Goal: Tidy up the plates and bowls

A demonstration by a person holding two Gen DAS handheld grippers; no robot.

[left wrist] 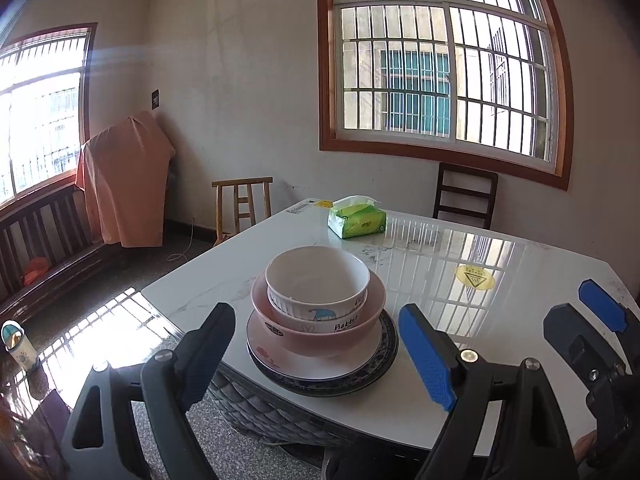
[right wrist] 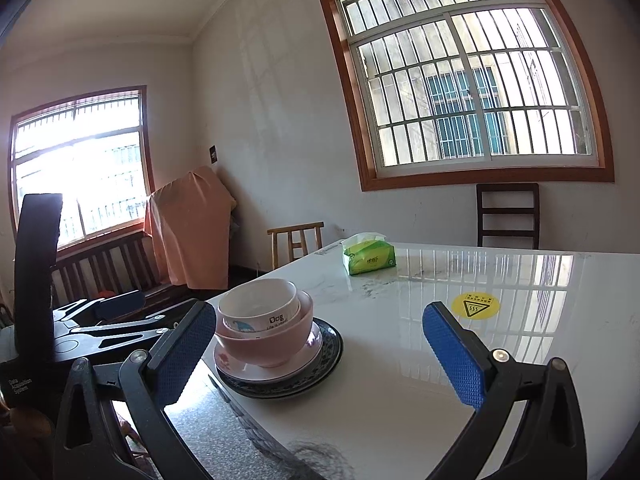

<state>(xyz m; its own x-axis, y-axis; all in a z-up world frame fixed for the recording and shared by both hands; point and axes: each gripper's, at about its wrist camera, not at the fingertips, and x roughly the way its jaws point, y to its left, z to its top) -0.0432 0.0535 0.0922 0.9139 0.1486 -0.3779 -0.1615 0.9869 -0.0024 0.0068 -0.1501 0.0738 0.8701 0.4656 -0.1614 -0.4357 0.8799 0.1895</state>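
Nested stack: white bowl inside pink bowl on plates, at the desk corner, largest lowest for stability. Left gripper and right gripper gape wide, empty, short of it.

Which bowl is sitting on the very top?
The white bowl with the cartoon pictures; it nests inside the pink bowl, which sits on the plates.

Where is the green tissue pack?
The green tissue pack lies on the white table at its far edge, beyond the stacked bowls, near the dark chair.
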